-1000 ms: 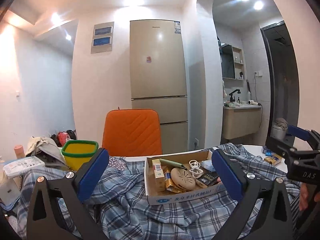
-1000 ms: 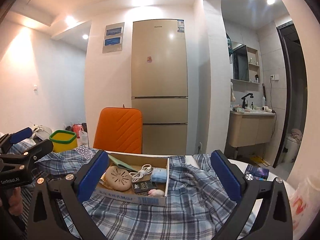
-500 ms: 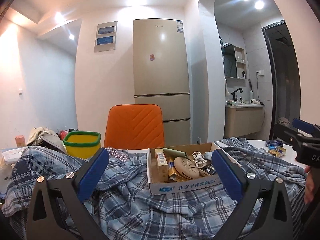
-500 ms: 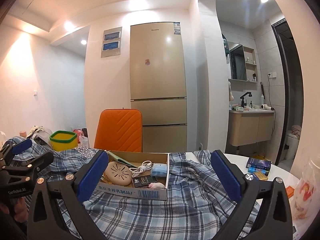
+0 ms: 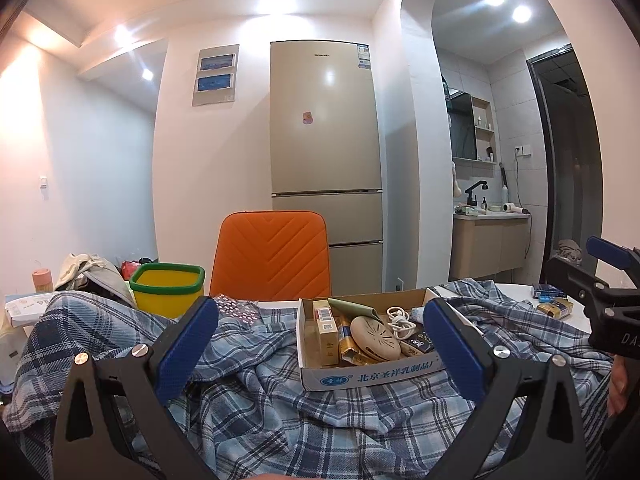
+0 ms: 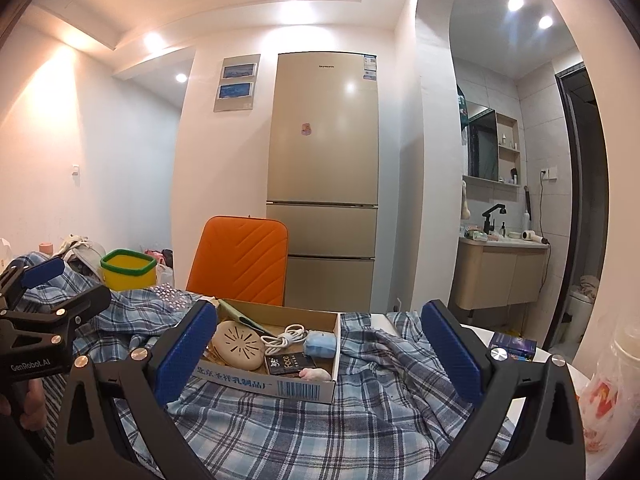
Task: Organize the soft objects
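Observation:
A blue plaid cloth [image 5: 260,408] lies rumpled over the table, seen again in the right wrist view [image 6: 360,408]. On it rests a shallow cardboard box [image 5: 372,378] [image 6: 260,386] holding a beige round disc, a white cable, packets and other small items. My left gripper [image 5: 320,344] hovers low over the cloth's near side, open, with nothing between its blue pads. My right gripper [image 6: 320,340] is also open and empty, to the right of the box. Each gripper shows at the edge of the other's view: right gripper [image 5: 608,292], left gripper [image 6: 40,300].
A yellow bin with a green rim [image 5: 168,288] stands at the back left beside piled clutter. An orange chair back [image 5: 272,256] rises behind the table, with a fridge [image 5: 324,160] beyond. Small boxes [image 5: 554,304] and a plastic bag [image 6: 608,380] sit at the right.
Both cameras have sunk lower over the cloth, and more of the wall and ceiling shows. The cloth's left fold now hides more of the clutter behind it. Both grippers stayed open.

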Available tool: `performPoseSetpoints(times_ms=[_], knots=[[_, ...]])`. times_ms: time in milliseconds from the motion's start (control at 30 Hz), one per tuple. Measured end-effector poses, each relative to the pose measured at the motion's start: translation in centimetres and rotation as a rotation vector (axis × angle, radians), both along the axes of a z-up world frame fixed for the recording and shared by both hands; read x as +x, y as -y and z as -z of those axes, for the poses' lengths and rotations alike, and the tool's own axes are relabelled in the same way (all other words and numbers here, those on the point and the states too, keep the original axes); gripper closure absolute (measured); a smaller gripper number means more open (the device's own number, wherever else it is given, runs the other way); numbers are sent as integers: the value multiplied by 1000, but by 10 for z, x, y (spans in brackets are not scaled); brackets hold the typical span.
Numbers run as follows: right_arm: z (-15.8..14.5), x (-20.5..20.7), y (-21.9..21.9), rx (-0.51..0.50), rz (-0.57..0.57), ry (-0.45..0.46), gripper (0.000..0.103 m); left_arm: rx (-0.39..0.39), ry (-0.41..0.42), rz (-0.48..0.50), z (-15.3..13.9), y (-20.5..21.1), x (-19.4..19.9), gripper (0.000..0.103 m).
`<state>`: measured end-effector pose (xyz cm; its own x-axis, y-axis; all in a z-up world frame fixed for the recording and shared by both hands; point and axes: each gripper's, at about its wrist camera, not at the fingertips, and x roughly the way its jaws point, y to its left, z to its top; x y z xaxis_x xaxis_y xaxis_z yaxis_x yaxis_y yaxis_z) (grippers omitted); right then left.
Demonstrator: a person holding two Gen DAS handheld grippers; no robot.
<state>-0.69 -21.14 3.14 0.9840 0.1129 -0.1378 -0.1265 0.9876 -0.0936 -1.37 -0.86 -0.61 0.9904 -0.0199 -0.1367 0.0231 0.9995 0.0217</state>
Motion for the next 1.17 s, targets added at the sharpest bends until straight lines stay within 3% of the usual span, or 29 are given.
performPoseSetpoints(times_ms=[1167], knots=[[-1, -1, -2, 4, -4, 2, 0, -19, -15, -4, 1, -4, 1, 1]])
